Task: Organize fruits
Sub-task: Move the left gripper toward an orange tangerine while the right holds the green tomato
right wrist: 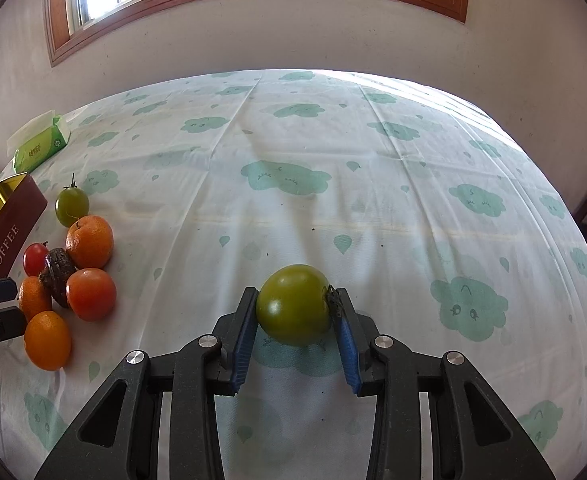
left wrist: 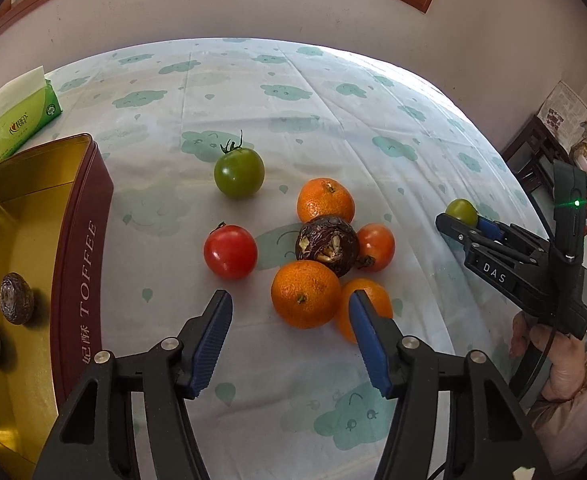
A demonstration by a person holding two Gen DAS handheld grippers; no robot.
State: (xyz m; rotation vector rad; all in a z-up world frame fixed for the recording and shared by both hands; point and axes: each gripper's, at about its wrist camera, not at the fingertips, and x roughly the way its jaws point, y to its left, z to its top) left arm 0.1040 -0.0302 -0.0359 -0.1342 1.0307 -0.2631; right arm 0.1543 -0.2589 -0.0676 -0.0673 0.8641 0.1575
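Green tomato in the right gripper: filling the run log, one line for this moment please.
right gripper: shut on green tomato | left gripper: open, empty, over oranges | tin: left

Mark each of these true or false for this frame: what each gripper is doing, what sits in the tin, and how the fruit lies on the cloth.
1. The right gripper is shut on a green tomato. True.
2. The left gripper holds an orange. False: it is open and empty, hovering near the fruit cluster.
3. The toffee tin holds two dark brown round pieces. True.
4. The dark purple-brown fruit lies alone, apart from the others. False: it sits in the middle of the cluster, against oranges and an orange-red tomato.
5. A second green tomato sits on the tablecloth. True.
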